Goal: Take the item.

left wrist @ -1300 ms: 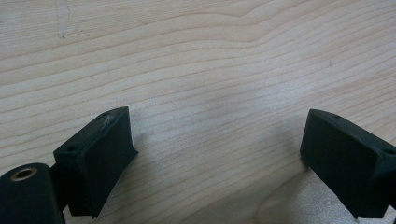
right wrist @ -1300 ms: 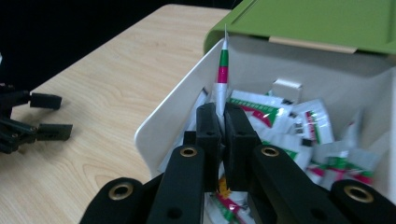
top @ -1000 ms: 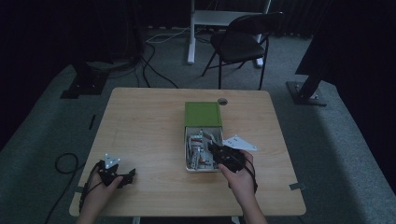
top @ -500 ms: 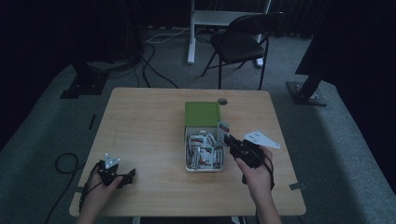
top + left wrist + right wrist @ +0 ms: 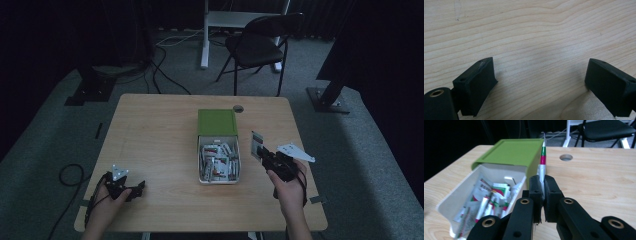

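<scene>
A sachet (image 5: 542,162) is pinched edge-on in the right tongs (image 5: 541,185), right of the box (image 5: 218,150); it is best carried level. The left tongs (image 5: 537,80) are spread, empty, on the counter (image 5: 150,130).

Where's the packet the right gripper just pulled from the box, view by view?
High view: the packet stands right of the white box, in the right gripper.
Right gripper view: centre, edge-on, clamped between the jaws.
Left gripper view: bare table.
Shared landmark: the green lid.
</scene>
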`<move>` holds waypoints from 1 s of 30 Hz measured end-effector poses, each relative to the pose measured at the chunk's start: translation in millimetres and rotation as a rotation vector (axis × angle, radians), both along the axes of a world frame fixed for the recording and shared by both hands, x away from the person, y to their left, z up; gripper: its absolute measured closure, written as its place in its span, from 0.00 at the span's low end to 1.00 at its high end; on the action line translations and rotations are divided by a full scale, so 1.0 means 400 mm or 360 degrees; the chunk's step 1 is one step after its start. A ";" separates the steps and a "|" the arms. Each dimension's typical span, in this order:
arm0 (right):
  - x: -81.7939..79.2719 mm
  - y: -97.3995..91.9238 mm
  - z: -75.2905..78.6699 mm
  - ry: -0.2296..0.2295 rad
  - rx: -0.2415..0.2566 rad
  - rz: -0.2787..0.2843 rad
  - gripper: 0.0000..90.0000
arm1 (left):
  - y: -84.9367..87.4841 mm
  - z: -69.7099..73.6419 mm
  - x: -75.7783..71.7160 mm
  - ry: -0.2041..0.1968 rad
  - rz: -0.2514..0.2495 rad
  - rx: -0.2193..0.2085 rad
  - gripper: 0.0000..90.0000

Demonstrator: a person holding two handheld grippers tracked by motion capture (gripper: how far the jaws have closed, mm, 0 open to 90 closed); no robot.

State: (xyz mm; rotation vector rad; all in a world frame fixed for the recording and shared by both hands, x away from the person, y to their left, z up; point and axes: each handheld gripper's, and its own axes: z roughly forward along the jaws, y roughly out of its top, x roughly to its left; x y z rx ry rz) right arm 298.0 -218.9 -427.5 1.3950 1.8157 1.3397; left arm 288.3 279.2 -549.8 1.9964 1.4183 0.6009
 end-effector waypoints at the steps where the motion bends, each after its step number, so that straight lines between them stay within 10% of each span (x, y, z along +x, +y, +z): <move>1: 0.001 -0.004 -0.004 0.0008 -0.0011 -0.0004 0.96 | 0.000 0.000 0.000 0.0000 0.0000 0.0000 0.11; 30: 0.042 -0.090 -0.171 0.0227 -0.0010 -0.0118 0.96 | 0.000 0.000 0.000 0.0002 -0.0003 0.0004 0.11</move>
